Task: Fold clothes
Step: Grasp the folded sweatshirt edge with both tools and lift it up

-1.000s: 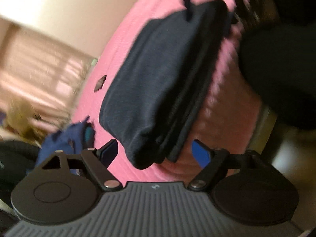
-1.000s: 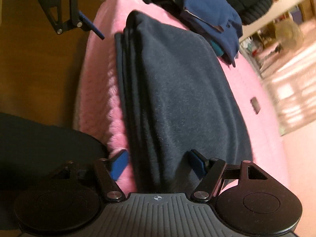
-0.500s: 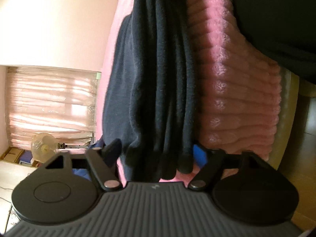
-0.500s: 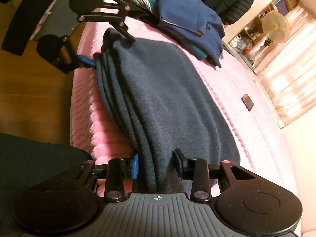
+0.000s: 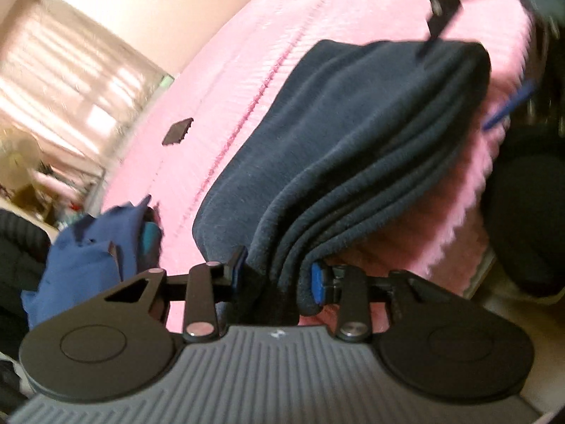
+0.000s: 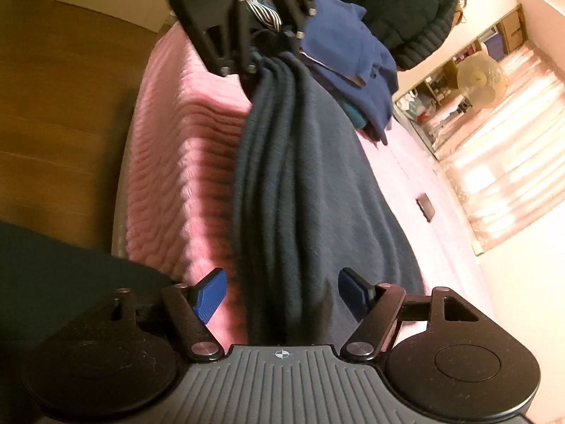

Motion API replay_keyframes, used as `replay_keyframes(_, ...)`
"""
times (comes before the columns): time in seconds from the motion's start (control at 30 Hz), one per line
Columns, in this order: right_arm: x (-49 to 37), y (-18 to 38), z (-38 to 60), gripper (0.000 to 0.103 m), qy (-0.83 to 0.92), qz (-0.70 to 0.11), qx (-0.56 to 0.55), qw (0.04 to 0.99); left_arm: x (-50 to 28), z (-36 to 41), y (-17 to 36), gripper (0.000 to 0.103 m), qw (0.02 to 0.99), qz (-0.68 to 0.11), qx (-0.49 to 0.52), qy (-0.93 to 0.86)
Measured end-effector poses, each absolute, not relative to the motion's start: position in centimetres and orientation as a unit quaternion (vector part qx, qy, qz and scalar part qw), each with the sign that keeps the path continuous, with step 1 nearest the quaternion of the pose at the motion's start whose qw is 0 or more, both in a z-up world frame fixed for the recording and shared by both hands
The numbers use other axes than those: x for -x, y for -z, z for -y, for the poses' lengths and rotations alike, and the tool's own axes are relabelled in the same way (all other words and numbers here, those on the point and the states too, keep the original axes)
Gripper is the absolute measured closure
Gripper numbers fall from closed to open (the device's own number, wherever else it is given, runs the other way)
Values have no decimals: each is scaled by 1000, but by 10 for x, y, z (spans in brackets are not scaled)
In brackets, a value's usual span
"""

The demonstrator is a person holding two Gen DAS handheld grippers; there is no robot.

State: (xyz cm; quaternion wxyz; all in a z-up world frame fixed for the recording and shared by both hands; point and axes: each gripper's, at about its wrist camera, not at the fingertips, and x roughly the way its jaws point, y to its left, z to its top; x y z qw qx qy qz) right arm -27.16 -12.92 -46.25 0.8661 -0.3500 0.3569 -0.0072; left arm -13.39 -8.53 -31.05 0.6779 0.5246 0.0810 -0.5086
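Observation:
A folded dark navy garment (image 5: 339,148) lies along the edge of a pink bed (image 5: 247,46). My left gripper (image 5: 279,277) is shut on the layered end of the garment nearest it. In the right wrist view the garment (image 6: 282,183) runs away from me to the left gripper (image 6: 268,56) at its far end. My right gripper (image 6: 282,295) is open, its blue pads either side of the near end of the garment without pressing it. The right gripper also shows at the top right of the left wrist view (image 5: 469,67), blurred.
A blue garment heap (image 6: 349,60) and a black padded jacket (image 6: 406,10) lie at the far end of the bed. A small dark object (image 6: 425,206) lies on the pink cover. Wooden floor (image 6: 60,113) lies left of the bed. A fan (image 6: 480,79) stands by the window.
My left gripper has closed on its end of the garment. My right gripper, shut on the other end half a second ago, has opened. Both cameras have swung.

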Motion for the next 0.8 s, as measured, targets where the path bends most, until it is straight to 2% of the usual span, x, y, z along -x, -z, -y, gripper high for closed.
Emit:
replay_keyframes(0.03,267,466,128,23,7,-356,350,866,131,85,308,71,679,-87,-520,511)
replay_keyframes(0.17,250,482,131,24,28,-364,376,852,133,84,305,71,678,-99,-514,516)
replay_keyframes(0.2,248,485,134,29,37,-366,387,845,137,77,304,71,677,-98,-516,515)
replay_keyframes(0.23,248,487,138,48,46,-369,402,837,143,70,304,71,677,-96,-518,514)
replay_keyframes(0.33,254,481,151,71,49,-365,411,834,154,63,309,71,670,-83,-532,512)
replay_keyframes(0.53,275,429,203,75,60,-354,423,832,180,80,293,71,659,-49,-522,539)
replay_keyframes(0.8,328,355,321,75,189,-344,460,797,223,195,234,72,657,58,-472,585)
